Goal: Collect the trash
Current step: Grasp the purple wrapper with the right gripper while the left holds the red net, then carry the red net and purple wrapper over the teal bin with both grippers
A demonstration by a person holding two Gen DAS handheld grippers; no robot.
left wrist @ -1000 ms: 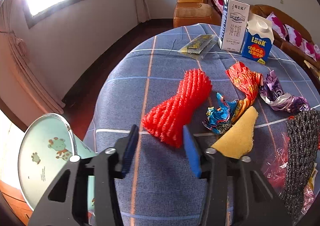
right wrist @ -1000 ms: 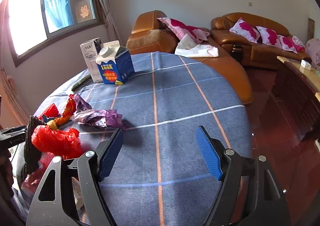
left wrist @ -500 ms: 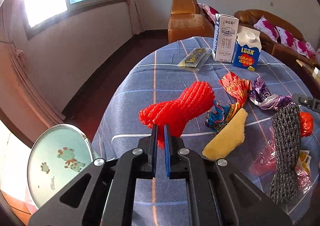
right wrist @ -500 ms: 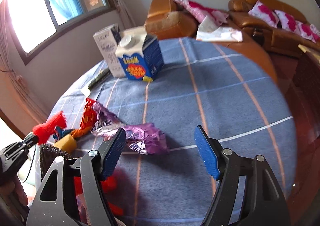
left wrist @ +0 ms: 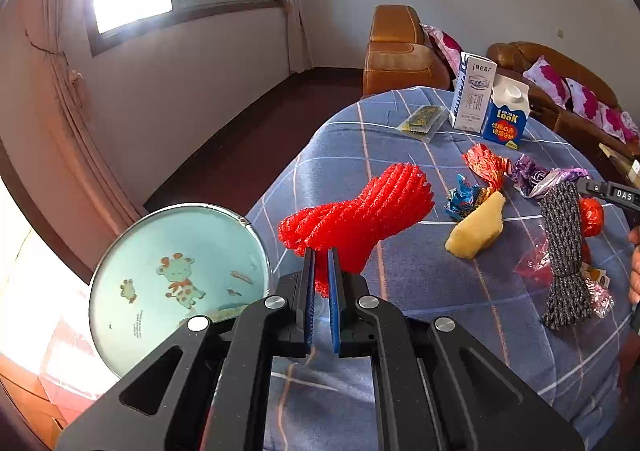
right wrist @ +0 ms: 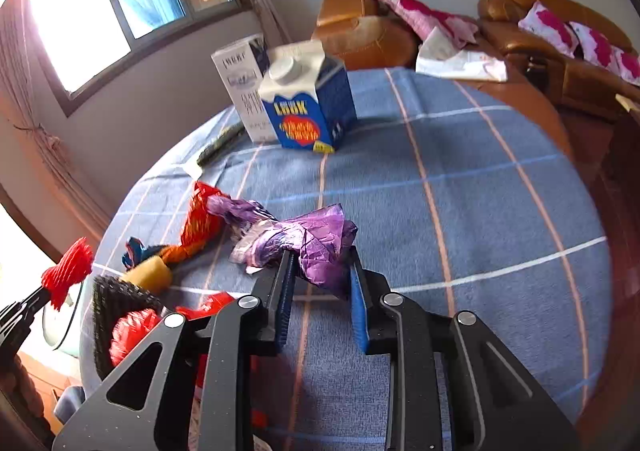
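- While the blue checked tablecloth (right wrist: 480,187) is strewn with wrappers, the red foam net (left wrist: 360,211) is clamped in the left gripper (left wrist: 321,291) and held above the cloth's edge.
- The right gripper (right wrist: 320,283) is closing, with the purple wrapper (right wrist: 316,243) caught between its jaws on the cloth.

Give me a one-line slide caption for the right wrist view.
Right gripper closing on a crumpled purple wrapper on the blue checked tablecloth, cartons behind.

The person's hand (left wrist: 634,263) is cut off by the right edge.
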